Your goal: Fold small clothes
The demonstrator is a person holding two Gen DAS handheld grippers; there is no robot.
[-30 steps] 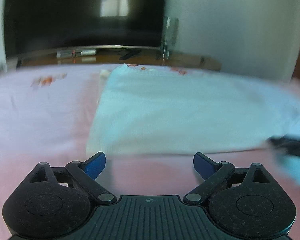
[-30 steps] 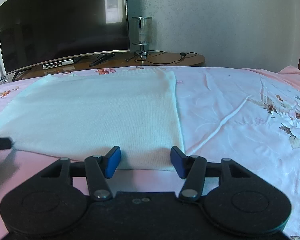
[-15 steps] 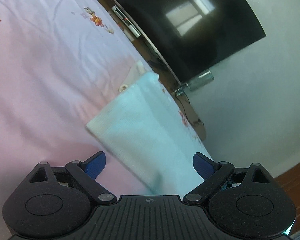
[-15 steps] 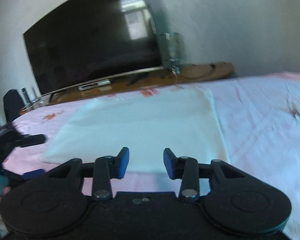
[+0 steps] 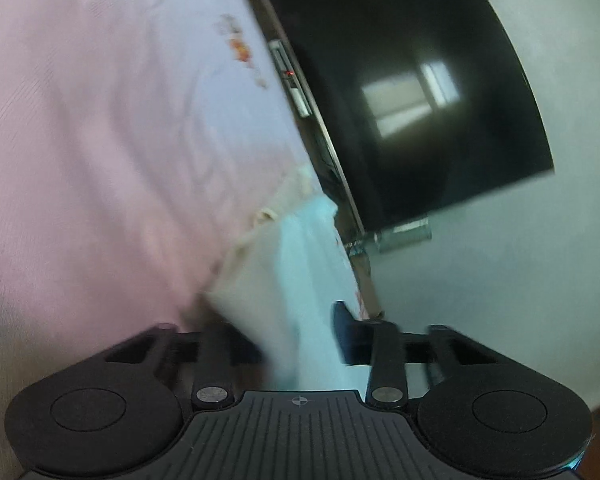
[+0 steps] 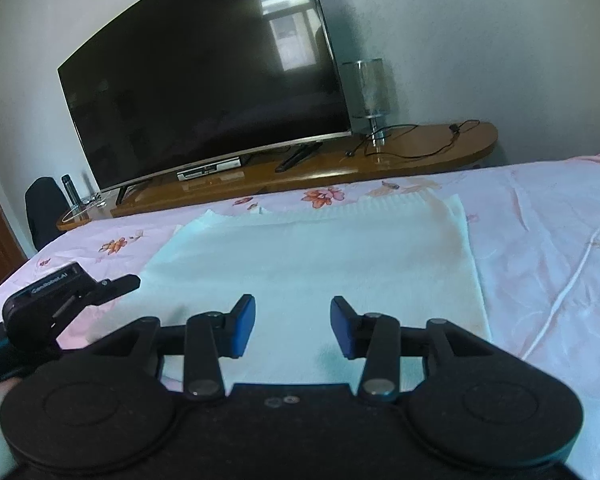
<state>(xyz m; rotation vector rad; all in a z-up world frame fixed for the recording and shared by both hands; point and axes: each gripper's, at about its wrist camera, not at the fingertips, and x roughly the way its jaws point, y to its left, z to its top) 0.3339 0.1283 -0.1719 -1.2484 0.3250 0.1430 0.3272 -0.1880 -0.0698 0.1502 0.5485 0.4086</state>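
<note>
Pale knit garment [image 6: 312, 256] flat on pink floral bedsheet [image 6: 540, 240], before TV [image 6: 204, 92]. Left gripper [image 5: 300, 336] rolled sideways, jaws closing with garment's near corner between; pad contact blurred, cannot tell. Right gripper [image 6: 293, 326] jaws opening, nothing pinched, above near hem.

- My right gripper [image 6: 292, 326] sits over the near edge of the pale knit garment [image 6: 320, 256]; jaws are opening, blue pads apart, cloth seen between them but not pinched.
- Garment lies flat on the pink floral bedsheet [image 6: 548, 248].
- My left gripper [image 6: 129, 282] reaches the garment's left edge.
- Beyond the bed: TV [image 6: 204, 92], wooden stand [image 6: 420, 152], glass lamp [image 6: 370, 96].
</note>
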